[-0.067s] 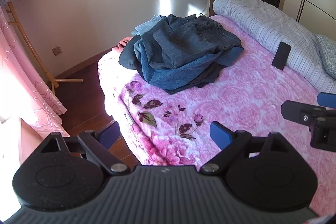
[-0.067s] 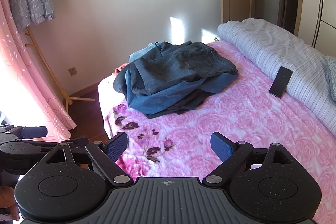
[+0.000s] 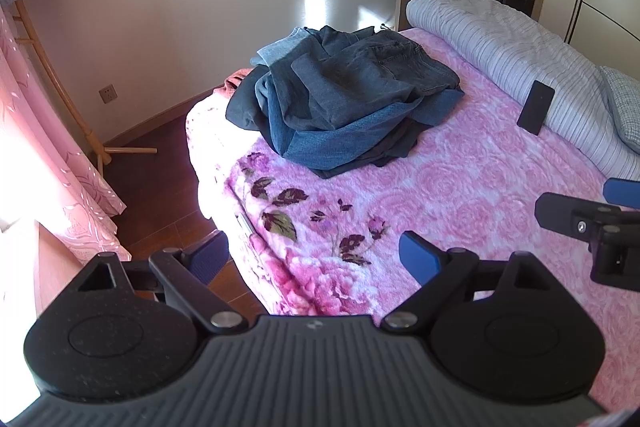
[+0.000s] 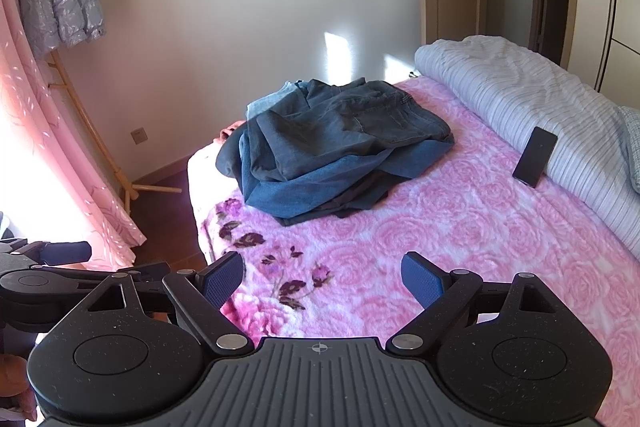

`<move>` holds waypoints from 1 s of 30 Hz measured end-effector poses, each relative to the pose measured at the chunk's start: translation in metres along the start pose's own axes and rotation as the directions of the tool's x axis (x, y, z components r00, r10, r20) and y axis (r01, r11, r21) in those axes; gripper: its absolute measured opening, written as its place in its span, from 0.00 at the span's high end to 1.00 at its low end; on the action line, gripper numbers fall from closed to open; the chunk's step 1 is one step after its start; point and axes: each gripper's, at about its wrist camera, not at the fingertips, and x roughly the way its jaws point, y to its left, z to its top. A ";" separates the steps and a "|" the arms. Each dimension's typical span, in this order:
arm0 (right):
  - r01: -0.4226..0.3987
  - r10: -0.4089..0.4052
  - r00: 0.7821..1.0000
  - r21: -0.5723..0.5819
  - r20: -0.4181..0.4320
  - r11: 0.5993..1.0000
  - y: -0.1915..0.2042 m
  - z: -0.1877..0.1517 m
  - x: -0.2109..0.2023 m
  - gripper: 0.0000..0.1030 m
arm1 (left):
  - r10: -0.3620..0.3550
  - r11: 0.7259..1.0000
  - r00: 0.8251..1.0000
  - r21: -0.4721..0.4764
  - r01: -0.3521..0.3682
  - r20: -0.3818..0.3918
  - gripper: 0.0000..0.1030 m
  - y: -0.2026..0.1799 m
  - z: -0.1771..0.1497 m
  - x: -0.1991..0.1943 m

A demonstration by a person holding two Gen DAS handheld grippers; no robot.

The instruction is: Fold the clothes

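Jeans (image 3: pixel 344 103) heaped, lengthwise axis unclear; left claw (image 3: pixel 316 257) and right claw (image 4: pixel 322 279) wide open, empty.

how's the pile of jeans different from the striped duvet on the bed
The pile of jeans is dark blue denim, heaped loosely near the bed's far corner; the striped duvet is pale grey, rolled long along the bed's right edge. A black phone leans on the duvet, not the jeans. Both rest on the pink floral blanket.

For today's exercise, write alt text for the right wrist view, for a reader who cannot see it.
A heap of dark blue jeans lies on a pink rose-patterned blanket covering a bed. In the foreground the right hand-held gripper is open and empty. A black phone leans against a rolled striped duvet at right.
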 end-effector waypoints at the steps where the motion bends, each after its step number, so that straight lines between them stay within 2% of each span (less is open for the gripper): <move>1: -0.001 0.001 1.000 0.000 0.000 1.000 0.000 0.000 0.000 0.13 | -0.003 1.000 1.000 -0.002 0.003 -0.001 0.13 0.001 0.000 0.000; 30: -0.028 0.028 0.999 0.007 0.016 1.000 -0.004 -0.001 -0.008 0.13 | 0.001 1.000 1.000 -0.009 -0.001 -0.008 0.13 0.000 -0.003 -0.009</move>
